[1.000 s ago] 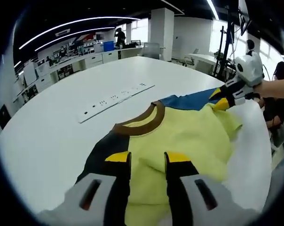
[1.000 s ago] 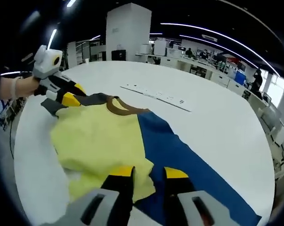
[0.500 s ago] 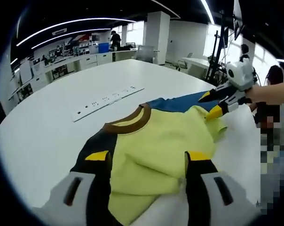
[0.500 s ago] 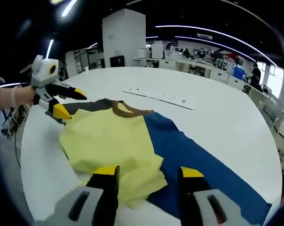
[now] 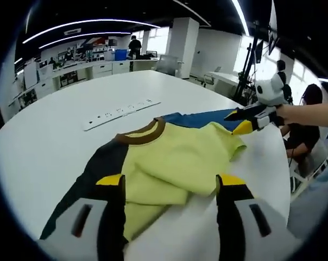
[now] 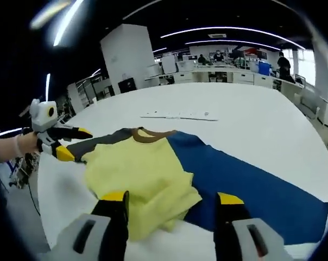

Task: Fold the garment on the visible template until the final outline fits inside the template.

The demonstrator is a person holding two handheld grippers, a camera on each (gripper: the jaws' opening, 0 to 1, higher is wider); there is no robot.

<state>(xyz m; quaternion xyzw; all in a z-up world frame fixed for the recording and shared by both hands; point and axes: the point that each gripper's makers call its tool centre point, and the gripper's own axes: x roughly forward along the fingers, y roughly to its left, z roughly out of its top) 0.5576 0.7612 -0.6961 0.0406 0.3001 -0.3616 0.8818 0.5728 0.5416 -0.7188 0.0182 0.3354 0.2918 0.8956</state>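
Note:
The garment lies on the white table, its yellow body [image 5: 175, 157] folded up over itself, with a brown collar [image 5: 139, 133], a dark sleeve [image 5: 93, 174] and a blue sleeve [image 5: 199, 118]. A white template sheet [image 5: 264, 163] shows under its near side. My left gripper [image 5: 171, 182] stands open just short of the yellow fold, holding nothing. In the right gripper view the yellow body [image 6: 142, 171] and the long blue sleeve [image 6: 256, 182] lie ahead of my open right gripper [image 6: 172, 198]. The left gripper [image 6: 77, 144] hovers open by the dark sleeve [image 6: 101, 141]. The right gripper [image 5: 234, 122] hovers open by the blue sleeve.
A white power strip [image 5: 120, 111] lies on the table beyond the collar, also seen as the power strip [image 6: 177, 115]. A hand [image 5: 308, 113] holds the right gripper. A person [image 5: 310, 100] sits past the table's edge. Office desks [image 5: 93, 68] and a pillar [image 5: 183, 38] stand far behind.
Both grippers were shut on the yellow fabric a second ago; they have opened, let it go and drawn back. The yellow fold now rests on the garment.

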